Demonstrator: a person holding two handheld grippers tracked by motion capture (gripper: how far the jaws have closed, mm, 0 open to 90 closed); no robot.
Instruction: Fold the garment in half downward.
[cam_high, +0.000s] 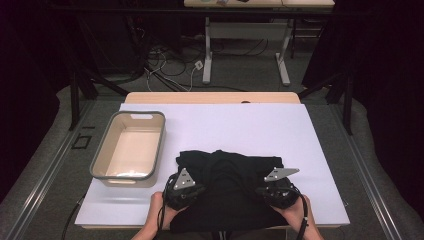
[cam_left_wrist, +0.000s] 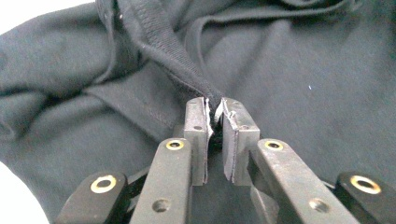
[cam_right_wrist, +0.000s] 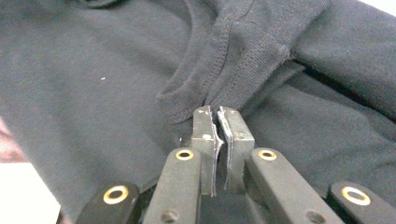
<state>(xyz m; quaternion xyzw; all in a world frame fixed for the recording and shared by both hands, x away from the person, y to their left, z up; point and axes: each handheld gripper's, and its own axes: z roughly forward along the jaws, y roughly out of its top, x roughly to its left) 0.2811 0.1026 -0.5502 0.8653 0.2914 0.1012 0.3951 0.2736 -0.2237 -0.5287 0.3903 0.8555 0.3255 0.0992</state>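
A black garment (cam_high: 227, 187) lies crumpled at the near middle of the white sheet (cam_high: 250, 125). My left gripper (cam_high: 186, 189) sits on the garment's left side. In the left gripper view its jaws (cam_left_wrist: 215, 109) are shut on a ribbed band of the black garment (cam_left_wrist: 289, 74), with cloth pinched between the pads. My right gripper (cam_high: 277, 190) sits on the garment's right side. In the right gripper view its jaws (cam_right_wrist: 215, 114) are shut on a ribbed, stitched edge of the black garment (cam_right_wrist: 93, 79). A hand holds each gripper from the table's near edge.
An empty beige bin with a grey rim (cam_high: 137, 114) stands on the sheet at the left, close to the garment. Bare sheet lies behind and to the right of the garment. Beyond the table's far edge are cables on the floor and the legs of another table (cam_high: 207, 60).
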